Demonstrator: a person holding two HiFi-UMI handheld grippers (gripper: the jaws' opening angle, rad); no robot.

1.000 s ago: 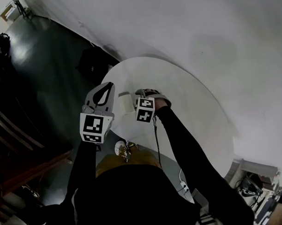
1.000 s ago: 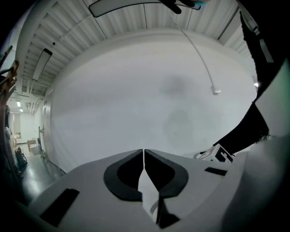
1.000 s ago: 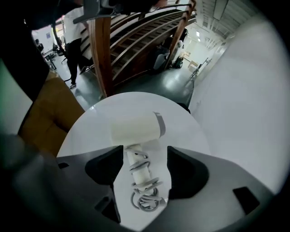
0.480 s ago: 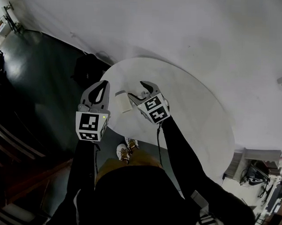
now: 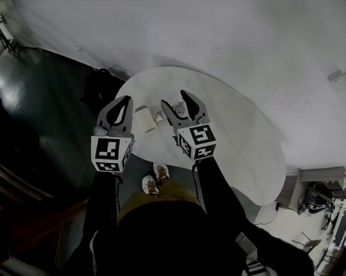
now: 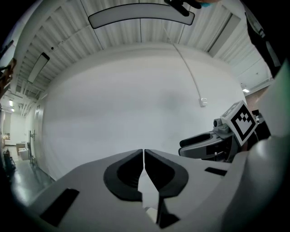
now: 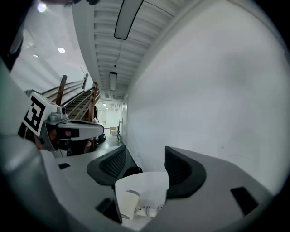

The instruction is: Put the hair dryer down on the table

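- Wall [image 5: 222, 34]: white, plain, runs behind the table.
- Floor [image 5: 44, 102]: dark and glossy. A dark bag [image 5: 98, 84] sits on it just beside the table's far-left edge.
- Table [image 5: 241, 142]: round and white, mostly bare. Everything on it is near the person's edge.
- Left gripper [image 5: 130, 100]: held over the table's near-left edge, pointing at the wall. Jaws closed tip to tip, nothing between them in the left gripper view.
- Right gripper [image 5: 174, 99]: raised above the table. Jaws wide and closing, pads pressing on nothing.
- Hair dryer [image 5: 143, 119]: down on the table, between the two grippers in the head view. White cylindrical body with a grey end. The right gripper view shows it [image 7: 128, 204] below the jaw gap, toward the left jaw and clear of both pads.
- Small white parts [image 7: 147, 210]: on the table just beside the cylinder, too small to identify.
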